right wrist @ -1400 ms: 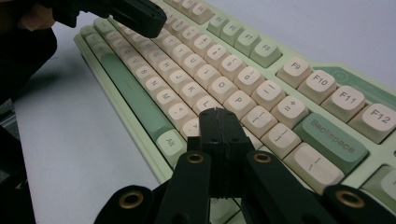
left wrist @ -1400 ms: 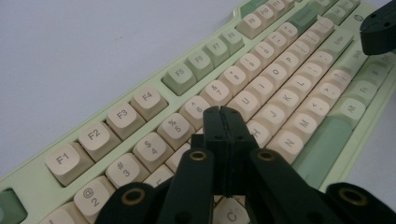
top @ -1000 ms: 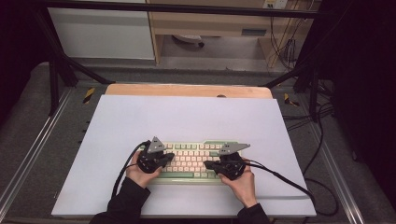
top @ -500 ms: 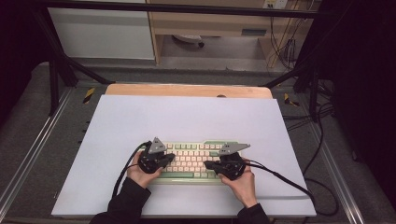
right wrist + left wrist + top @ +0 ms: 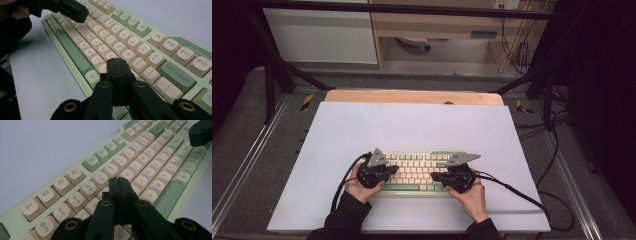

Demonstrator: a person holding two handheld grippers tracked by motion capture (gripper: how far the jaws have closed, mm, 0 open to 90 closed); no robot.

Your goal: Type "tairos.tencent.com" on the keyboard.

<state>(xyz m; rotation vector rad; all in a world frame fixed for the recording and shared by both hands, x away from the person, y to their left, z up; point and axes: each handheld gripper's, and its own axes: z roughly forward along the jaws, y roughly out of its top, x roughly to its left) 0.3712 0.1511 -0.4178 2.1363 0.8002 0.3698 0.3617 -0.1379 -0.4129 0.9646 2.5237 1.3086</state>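
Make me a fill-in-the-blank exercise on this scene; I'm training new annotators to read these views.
1. The pale green keyboard with cream keycaps lies on a large ____ sheet.
2. The fingers of the left gripper are ____, with nothing between them.
3. In the right gripper view, the wide green key right of the right gripper reads ____.
4. The long spacebar is coloured ____.

Missing words: white; shut; Backspace; green

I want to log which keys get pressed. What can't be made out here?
- Left gripper view: the shut left hand-held gripper covers the key under its tip on the keyboard.
- Right gripper view: the right hand-held gripper does the same.
- High view: key legends too small.
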